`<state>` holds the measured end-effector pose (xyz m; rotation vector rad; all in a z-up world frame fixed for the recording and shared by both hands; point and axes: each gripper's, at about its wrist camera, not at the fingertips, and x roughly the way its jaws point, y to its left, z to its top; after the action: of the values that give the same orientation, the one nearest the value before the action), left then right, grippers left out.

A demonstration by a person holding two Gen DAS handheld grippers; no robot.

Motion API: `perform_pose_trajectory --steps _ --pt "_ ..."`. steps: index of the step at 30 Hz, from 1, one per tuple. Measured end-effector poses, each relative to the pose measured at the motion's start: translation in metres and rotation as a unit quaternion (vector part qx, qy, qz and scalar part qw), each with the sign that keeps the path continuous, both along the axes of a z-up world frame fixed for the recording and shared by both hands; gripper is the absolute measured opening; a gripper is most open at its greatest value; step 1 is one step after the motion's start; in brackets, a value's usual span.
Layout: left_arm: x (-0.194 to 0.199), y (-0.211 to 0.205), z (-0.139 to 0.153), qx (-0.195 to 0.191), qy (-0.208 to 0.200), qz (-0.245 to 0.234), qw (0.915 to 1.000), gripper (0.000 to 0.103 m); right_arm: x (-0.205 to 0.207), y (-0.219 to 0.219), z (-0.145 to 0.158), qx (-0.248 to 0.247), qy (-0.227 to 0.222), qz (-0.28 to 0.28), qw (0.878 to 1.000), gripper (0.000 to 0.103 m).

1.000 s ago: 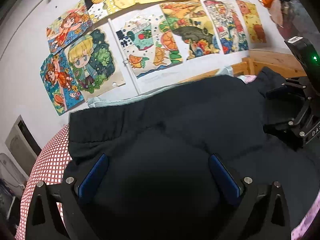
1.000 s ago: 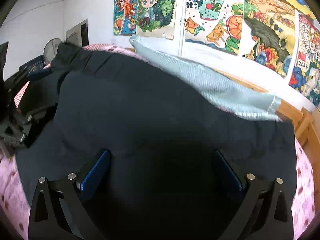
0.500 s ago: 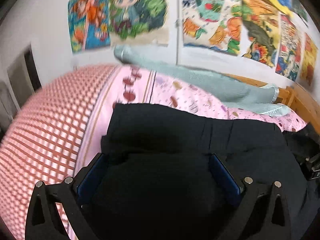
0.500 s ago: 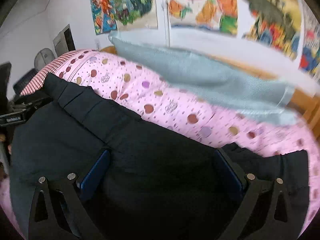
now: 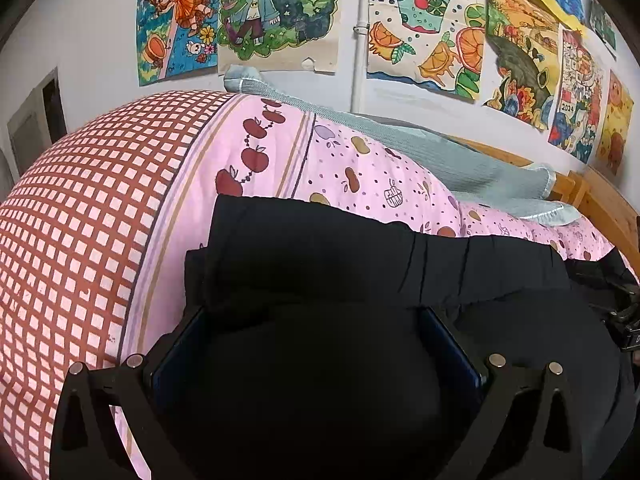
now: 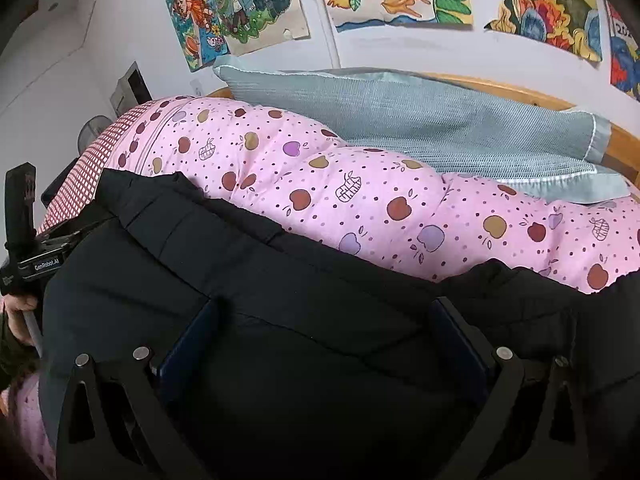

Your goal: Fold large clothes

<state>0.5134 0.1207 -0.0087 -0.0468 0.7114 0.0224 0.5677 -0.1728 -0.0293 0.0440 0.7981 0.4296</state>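
A large black garment (image 5: 360, 264) lies across a bed, filling the lower half of both wrist views. Its far edge, a thick folded band with seams, runs from the centre left toward the right of the left wrist view.

The left gripper (image 5: 316, 344) sits at the bottom centre of its view. Its two blue-padded fingers (image 5: 180, 344) stand wide apart, with a mound of the black fabric bulging up between them and touching both pads. Whether the fingers are pressing the cloth or only resting around it cannot be told.

The right gripper (image 6: 324, 336) looks the same in its own view: fingers spread wide at the bottom centre, black fabric heaped between the blue pads (image 6: 192, 336). Again, a firm grip cannot be confirmed.

Beyond the garment is a pink quilt (image 6: 360, 196) printed with apples and dots, with a red and white checked section (image 5: 80, 216) on the left. A folded grey-green blanket (image 6: 440, 124) lies along the far side, against a wooden bed frame (image 6: 616, 136). Colourful cartoon posters (image 5: 276, 8) cover the white wall across the top.

At the left edge of the right wrist view, a hand (image 6: 16, 312) holds the other gripper's handle.
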Motion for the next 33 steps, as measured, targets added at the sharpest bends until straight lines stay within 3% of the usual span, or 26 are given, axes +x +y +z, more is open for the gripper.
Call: perform_pose_trajectory --steps 16,21,24,29,33 --pt "-0.005 -0.002 0.003 -0.002 0.002 -0.008 1.0 0.103 -0.012 -0.012 -0.002 0.006 -0.048 -0.007 0.999 0.102" --pt "-0.016 0.001 0.012 -0.014 -0.015 -0.011 0.9997 0.103 -0.04 -0.006 0.018 -0.056 -0.107 -0.042 0.992 0.102" --pt "-0.022 -0.001 0.019 0.005 -0.006 -0.019 0.9998 0.103 -0.06 -0.007 0.027 -0.083 -0.135 -0.04 0.987 0.102" --pt "-0.04 0.008 0.029 0.03 0.003 -0.033 0.999 0.103 -0.078 -0.025 0.027 -0.092 -0.134 -0.045 0.986 0.102" --pt "-0.058 0.031 0.028 0.009 -0.005 -0.028 0.9996 0.103 -0.103 -0.044 0.039 -0.094 -0.168 -0.09 0.977 0.102"
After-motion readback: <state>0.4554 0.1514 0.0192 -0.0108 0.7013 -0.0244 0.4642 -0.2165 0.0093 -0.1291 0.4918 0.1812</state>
